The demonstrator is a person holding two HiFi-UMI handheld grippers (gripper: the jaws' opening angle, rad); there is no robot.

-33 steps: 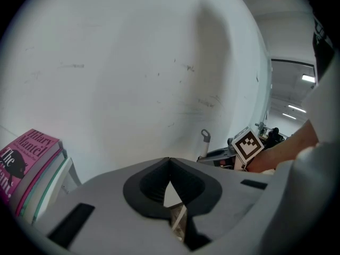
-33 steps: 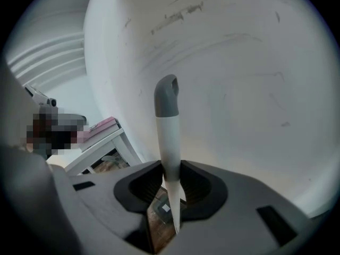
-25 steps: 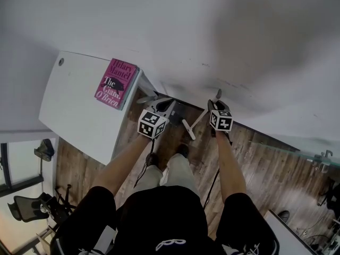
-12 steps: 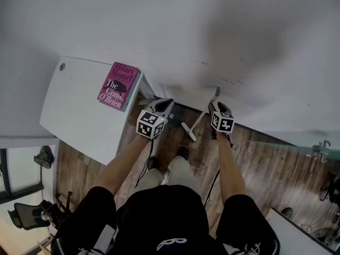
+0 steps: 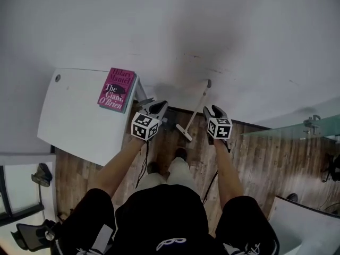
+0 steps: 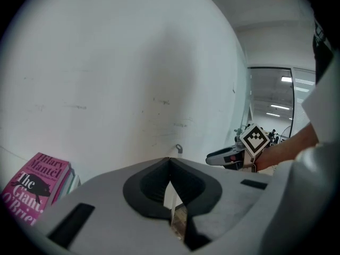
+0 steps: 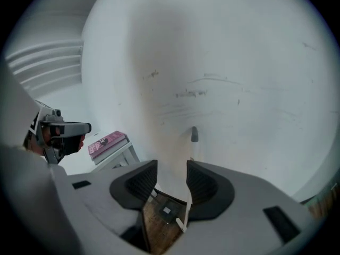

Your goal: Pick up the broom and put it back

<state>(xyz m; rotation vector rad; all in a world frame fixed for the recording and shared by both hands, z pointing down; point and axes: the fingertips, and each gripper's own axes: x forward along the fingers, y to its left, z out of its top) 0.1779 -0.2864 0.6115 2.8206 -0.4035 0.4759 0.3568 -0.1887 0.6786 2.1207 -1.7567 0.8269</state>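
White slim broom [image 5: 198,102] leans on wall [image 5: 159,25] just beyond right gripper [image 5: 213,110], jaws just opened, empty; left gripper [image 5: 159,106] clenched.

Head view looks steeply down from above. Both gripper views face the wall [image 6: 133,62] closely, sharing the broom [image 7: 194,136] and book [image 6: 37,182].

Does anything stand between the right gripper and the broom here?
Nothing visible does. The broom leans against the wall just ahead of the right gripper, with only open space between. Its jaws have just been opening and hold nothing; the handle shows beyond their gap.
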